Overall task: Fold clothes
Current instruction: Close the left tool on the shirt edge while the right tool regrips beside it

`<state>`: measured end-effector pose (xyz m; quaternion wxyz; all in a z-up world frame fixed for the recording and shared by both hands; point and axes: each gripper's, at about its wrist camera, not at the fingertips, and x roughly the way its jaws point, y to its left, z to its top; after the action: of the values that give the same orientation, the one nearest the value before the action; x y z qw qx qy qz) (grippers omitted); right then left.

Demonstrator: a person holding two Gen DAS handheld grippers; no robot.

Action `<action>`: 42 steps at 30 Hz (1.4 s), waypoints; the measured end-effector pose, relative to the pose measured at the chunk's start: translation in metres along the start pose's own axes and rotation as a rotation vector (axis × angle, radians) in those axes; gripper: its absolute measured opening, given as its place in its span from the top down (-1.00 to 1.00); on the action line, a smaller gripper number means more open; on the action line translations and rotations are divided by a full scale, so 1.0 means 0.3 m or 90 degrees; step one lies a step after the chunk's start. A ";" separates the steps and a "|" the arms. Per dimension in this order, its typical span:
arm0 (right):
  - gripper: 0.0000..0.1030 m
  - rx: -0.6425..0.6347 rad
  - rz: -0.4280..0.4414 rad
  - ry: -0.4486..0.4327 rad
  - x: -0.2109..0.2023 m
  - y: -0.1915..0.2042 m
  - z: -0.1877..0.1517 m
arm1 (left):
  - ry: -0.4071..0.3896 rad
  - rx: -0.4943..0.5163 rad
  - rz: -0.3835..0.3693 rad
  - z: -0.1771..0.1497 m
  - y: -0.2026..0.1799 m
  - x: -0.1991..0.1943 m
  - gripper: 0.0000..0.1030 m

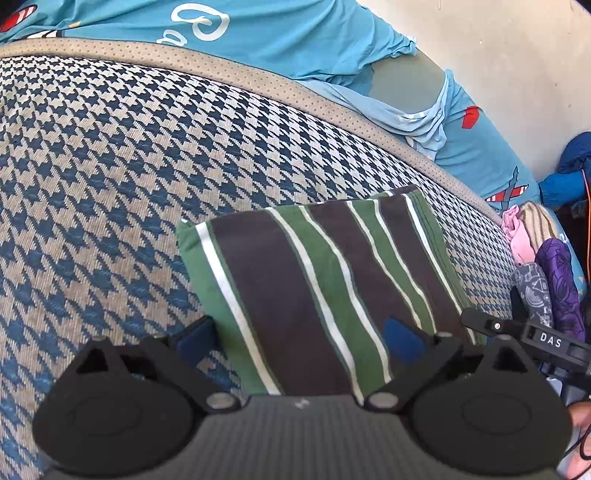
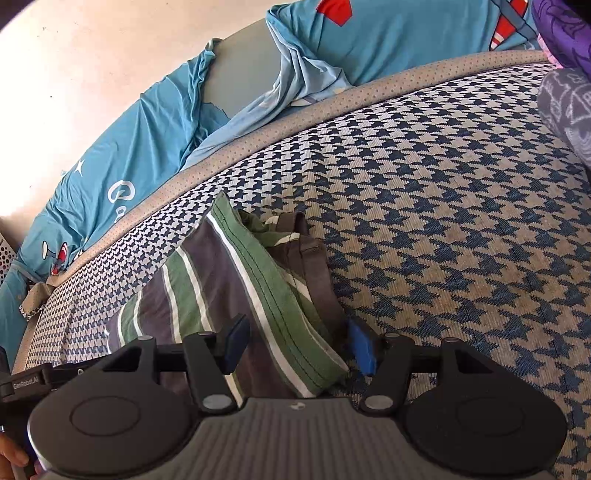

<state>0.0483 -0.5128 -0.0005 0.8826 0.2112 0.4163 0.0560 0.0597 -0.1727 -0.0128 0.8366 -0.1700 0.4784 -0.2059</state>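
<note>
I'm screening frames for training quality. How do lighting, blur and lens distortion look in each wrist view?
Left wrist view: even daylight, the striped garment sharp, strong fisheye bending of the houndstooth cover, left gripper slightly soft up close. Right wrist view: wall overexposed at upper left, the cover's edge bowed, right gripper casting little shadow on the garment.

The striped garment (image 1: 325, 295) is soft cloth, matt, w/ a smooth fine knit; its hem in the right wrist view shows stitched seams. The mattress (image 1: 110, 166) has a coarse woven houndstooth cover, rough looking, and a perforated mesh-like edge band (image 1: 229, 70). The blue sheet (image 1: 295, 33) is thin smooth fabric w/ slight sheen, wrinkled. The left gripper (image 1: 299, 339) & right gripper (image 2: 297, 345) are matt black plastic, w/ blue rubbery-looking pads (image 2: 362, 347), small metal pins and a ribbed grey body.
</note>
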 end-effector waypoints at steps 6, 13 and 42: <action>-0.14 0.002 0.000 -0.010 0.018 -0.007 0.002 | -0.009 0.002 0.003 -0.006 -0.013 0.012 -0.99; -0.15 0.022 0.003 -0.018 0.025 -0.027 0.013 | -0.017 -0.006 -0.004 0.005 -0.010 0.022 -0.99; -0.04 -0.066 0.012 -0.008 0.075 0.067 0.002 | -0.049 0.041 0.003 -0.008 -0.064 0.043 -0.45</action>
<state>0.0649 -0.4887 -0.0078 0.8945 0.1697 0.4050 0.0843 0.0599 -0.1961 -0.0142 0.8597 -0.1494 0.4396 -0.2127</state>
